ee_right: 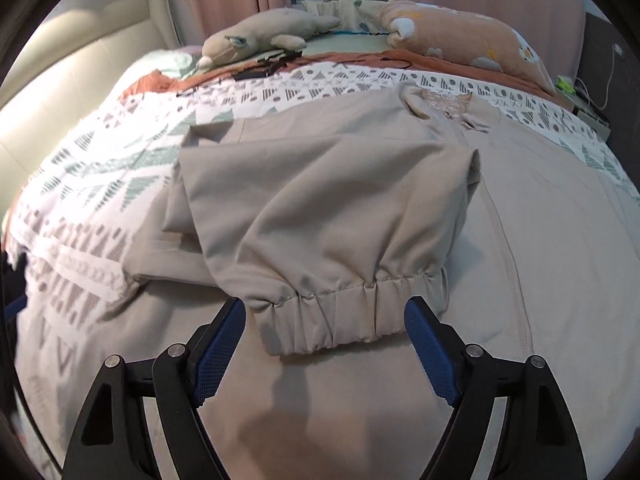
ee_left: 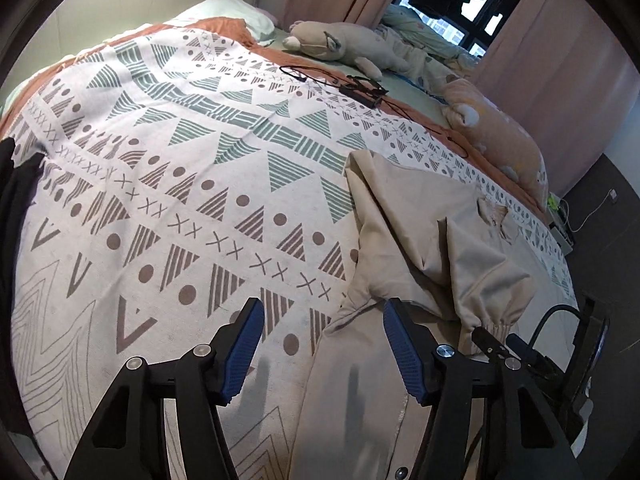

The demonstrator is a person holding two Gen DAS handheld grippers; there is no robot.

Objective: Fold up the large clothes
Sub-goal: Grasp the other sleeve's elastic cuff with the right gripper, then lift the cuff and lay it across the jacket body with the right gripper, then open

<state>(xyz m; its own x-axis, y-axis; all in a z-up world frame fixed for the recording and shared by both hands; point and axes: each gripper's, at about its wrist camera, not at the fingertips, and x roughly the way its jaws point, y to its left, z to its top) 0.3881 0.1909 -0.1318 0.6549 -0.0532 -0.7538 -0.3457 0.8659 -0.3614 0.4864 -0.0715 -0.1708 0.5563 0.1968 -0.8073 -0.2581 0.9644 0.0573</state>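
A beige jacket (ee_left: 420,220) (ee_right: 540,240) lies spread on the patterned bedspread (ee_left: 180,160) (ee_right: 100,160). One sleeve (ee_right: 320,200) is folded across its body, and the elastic cuff (ee_right: 340,312) (ee_left: 492,328) lies nearest me. My right gripper (ee_right: 325,308) is open just above the jacket; the cuff sits between its blue pads without either pad pressing on it. My left gripper (ee_left: 323,312) is open over the jacket's left edge. Its left finger is above the bedspread and its right finger above the beige cloth, gripping nothing.
A plush animal (ee_left: 340,40) (ee_right: 260,36) and a long orange pillow (ee_left: 500,140) (ee_right: 472,36) lie along the bed's far side. A black cable with a small device (ee_left: 364,90) rests near them. Dark cloth (ee_left: 16,200) hangs at the left edge.
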